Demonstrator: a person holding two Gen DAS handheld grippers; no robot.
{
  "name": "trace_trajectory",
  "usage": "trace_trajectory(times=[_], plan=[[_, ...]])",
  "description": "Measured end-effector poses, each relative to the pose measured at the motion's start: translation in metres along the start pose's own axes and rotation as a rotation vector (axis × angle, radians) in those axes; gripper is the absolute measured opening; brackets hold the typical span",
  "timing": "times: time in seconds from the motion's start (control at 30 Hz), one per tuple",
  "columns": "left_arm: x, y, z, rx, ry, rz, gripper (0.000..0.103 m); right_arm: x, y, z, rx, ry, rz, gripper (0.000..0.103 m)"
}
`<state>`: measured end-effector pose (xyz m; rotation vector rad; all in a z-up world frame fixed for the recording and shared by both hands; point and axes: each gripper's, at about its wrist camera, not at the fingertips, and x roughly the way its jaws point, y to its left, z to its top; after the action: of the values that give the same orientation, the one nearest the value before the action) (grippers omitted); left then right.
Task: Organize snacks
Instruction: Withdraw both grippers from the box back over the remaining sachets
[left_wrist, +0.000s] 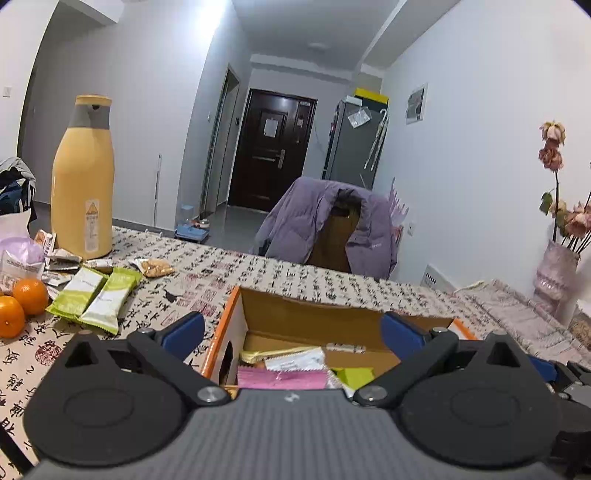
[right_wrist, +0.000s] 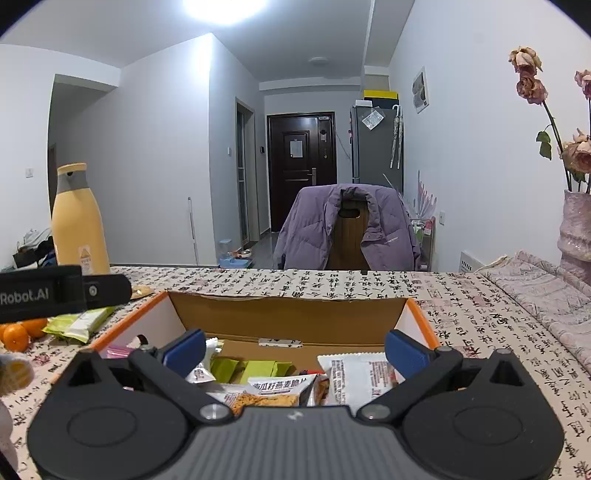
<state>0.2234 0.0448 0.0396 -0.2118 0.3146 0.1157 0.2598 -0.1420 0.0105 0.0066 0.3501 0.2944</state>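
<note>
A: What does the cardboard box (right_wrist: 288, 314) look like?

B: Open-topped, plain brown card inside, with orange edges and a white outer side. In the left wrist view that side has a dark oval handle hole. It sits on the tabletop (right_wrist: 480, 306), which wears a cloth printed with black calligraphy and red seals.

A: And what's in it?

B: A jumble of flat, crinkly foil and plastic packets: a pink wrapper (left_wrist: 280, 378), a gold one behind it, green packets (right_wrist: 251, 369), a white packet with small print (right_wrist: 354, 376), and a clear-windowed one showing a brown oat crisp (right_wrist: 273, 395).

A: Where are the grippers?

B: Both hover at the near edge of the box, pointing in over its contents. The left gripper (left_wrist: 291, 332) has its blue-padded fingers spread wide with nothing between them; its left finger hangs outside the orange wall, over the cloth. The right gripper (right_wrist: 295, 350) is equally wide apart and empty, both fingers above the packets.

A: Anything still outside the box?

B: Off to the left lie two green-and-white snack bars (left_wrist: 96, 301) side by side, a small peanut packet (left_wrist: 155, 266), some smaller wrappers, and two oranges (left_wrist: 22, 306). A tall, smooth yellow flask (left_wrist: 83, 177) with a grey collar stands behind them.
</note>
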Motion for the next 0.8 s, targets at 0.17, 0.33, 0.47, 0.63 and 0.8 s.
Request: trace_trajectory(times=[0.17, 0.33, 0.47, 0.63, 0.8], plan=[[-0.016, -0.007, 0.006, 0.004, -0.012, -0.007, 0.103, -0.018, 0.000, 0.001, -0.013, 0.005, -0.004, 0.103], [-0.034, -0.010, 0.000, 0.010, -0.003, -0.008, 0.103, -0.037, -0.002, -0.004, -0.012, 0.014, -0.007, 0.103], [-0.051, -0.010, -0.008, 0.023, 0.003, -0.004, 0.103, -0.055, -0.003, -0.011, -0.022, 0.020, -0.009, 0.103], [-0.070, -0.006, -0.023, 0.047, 0.016, 0.003, 0.103, -0.080, -0.008, -0.024, -0.027, 0.037, -0.003, 0.103], [-0.081, -0.001, -0.041, 0.079, 0.044, 0.010, 0.103, -0.099, -0.016, -0.036, -0.019, 0.063, -0.002, 0.103]])
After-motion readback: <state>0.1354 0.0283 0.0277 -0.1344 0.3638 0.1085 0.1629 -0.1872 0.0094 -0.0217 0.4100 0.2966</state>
